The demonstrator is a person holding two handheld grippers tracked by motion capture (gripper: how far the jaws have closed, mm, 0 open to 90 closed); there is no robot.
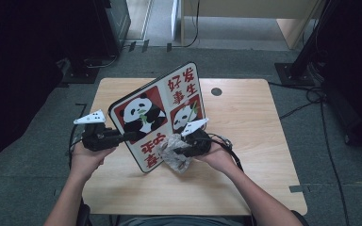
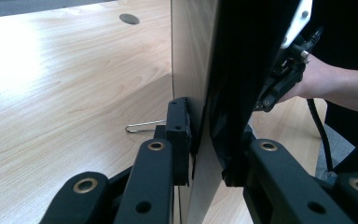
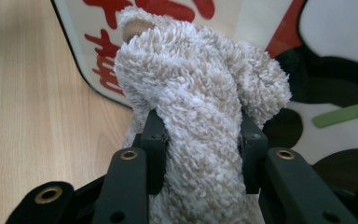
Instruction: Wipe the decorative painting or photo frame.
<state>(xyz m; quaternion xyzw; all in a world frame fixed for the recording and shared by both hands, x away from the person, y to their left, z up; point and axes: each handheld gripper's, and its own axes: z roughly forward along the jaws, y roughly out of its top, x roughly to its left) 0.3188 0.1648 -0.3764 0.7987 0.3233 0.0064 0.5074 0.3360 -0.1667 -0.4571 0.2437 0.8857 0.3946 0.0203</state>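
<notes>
The tabletop (image 1: 264, 141) is pale wood-grain laminate, rectangular with rounded corners, with a small dark round grommet (image 1: 216, 92) near its far edge. Standing tilted on it, at the middle and nearer the left edge than the right, is a flat panda board (image 1: 158, 113): a thin, stiff panel with rounded corners and a black rim, its glossy face printed with black-and-white pandas on red squares and red characters on cream. Its back is plain wood-look, and seen edge-on from my left gripper view it is a slim slab.

My left gripper (image 1: 125, 136) has its jaws closed nearly all the way, clamped on the board's left edge, one pad on each face, keeping it propped up off the tabletop. A thin wire loop (image 2: 142, 126) lies on the tabletop behind it.

My right gripper (image 1: 179, 151) is closed tight on a bunched towel cloth (image 3: 200, 107), a fluffy, looped terry in mottled white and beige, pressed against the board's lower printed face near the front.
</notes>
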